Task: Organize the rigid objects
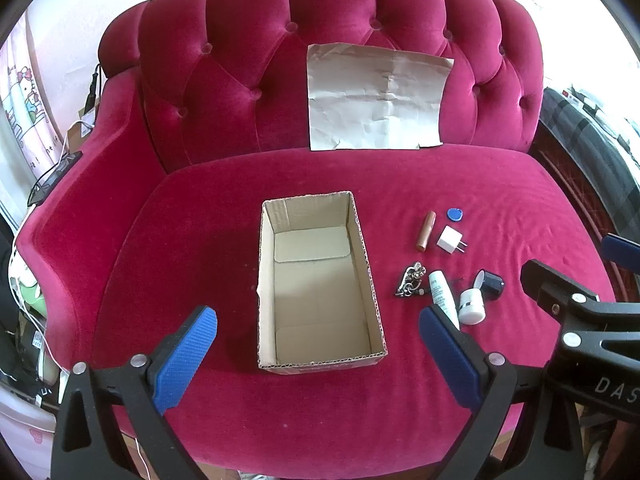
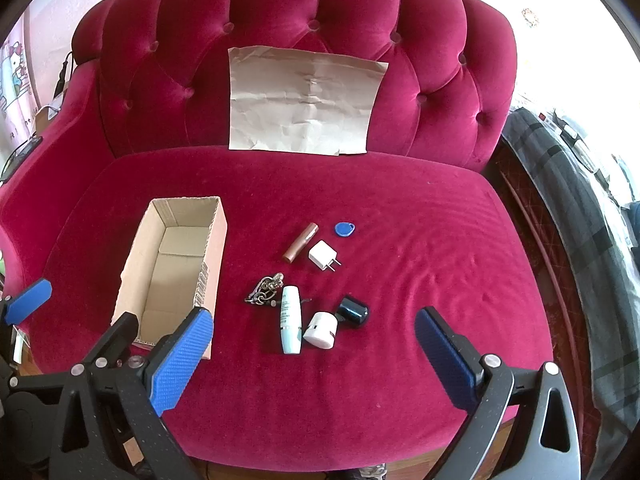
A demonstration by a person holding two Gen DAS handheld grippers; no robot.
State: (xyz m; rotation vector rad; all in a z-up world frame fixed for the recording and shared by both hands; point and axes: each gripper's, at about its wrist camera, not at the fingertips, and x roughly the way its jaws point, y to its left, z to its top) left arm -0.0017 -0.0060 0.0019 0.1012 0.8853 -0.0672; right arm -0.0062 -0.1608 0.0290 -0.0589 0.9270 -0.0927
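Both jaws gape wide, empty, above my crimson velvet sofa. Cardboard box sits open on the seat; small objects lie scattered just right of it. Creased paper leans on the tufted backrest.

both wrist fisheyes high over sofa front edge, facing backrest, left centred on box, right on items, sharing seat

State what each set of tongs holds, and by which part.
Nothing. The left tongs and right tongs are both open and empty; the box is empty too.
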